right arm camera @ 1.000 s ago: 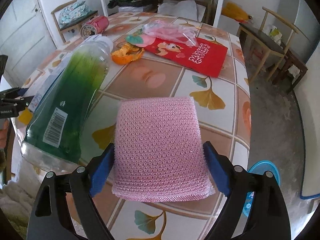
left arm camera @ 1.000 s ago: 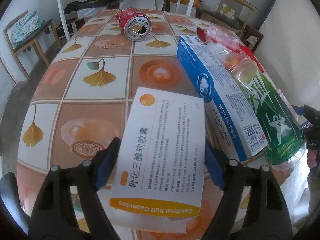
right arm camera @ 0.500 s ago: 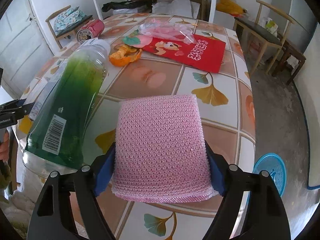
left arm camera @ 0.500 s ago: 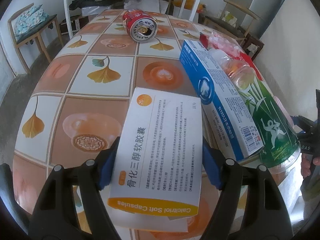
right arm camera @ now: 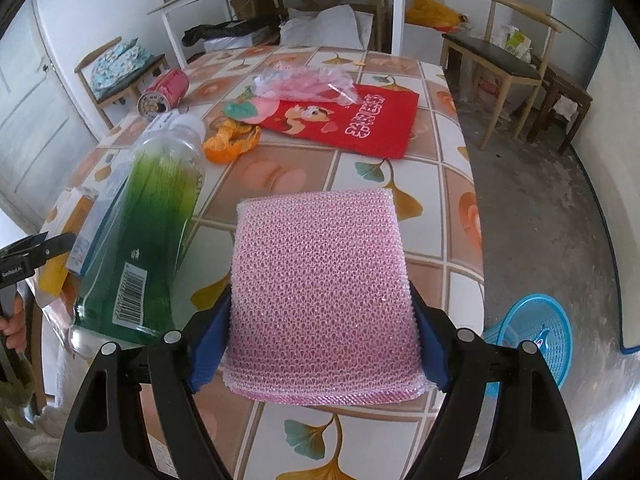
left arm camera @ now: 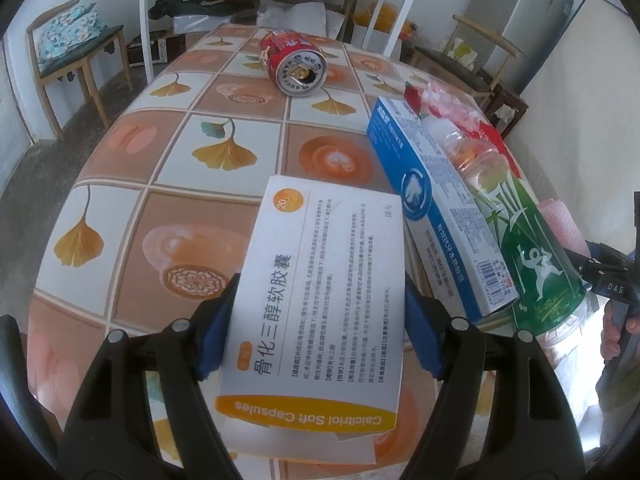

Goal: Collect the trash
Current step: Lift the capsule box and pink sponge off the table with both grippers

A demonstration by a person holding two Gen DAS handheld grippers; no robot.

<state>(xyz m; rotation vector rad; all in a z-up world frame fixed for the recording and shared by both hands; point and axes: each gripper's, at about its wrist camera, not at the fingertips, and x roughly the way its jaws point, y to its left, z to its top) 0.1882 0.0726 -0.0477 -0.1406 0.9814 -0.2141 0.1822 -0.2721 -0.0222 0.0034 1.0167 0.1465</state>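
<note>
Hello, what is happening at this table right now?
A person is collecting trash from a tiled table with a gripper in each hand. The left gripper is clamped on a white medicine box. The right gripper has just closed further and grips a pink mesh pad. On the table lie a green bottle, a blue box, a red can, orange peel, a red packet and a plastic wrapper. A blue basket stands on the floor.
</note>
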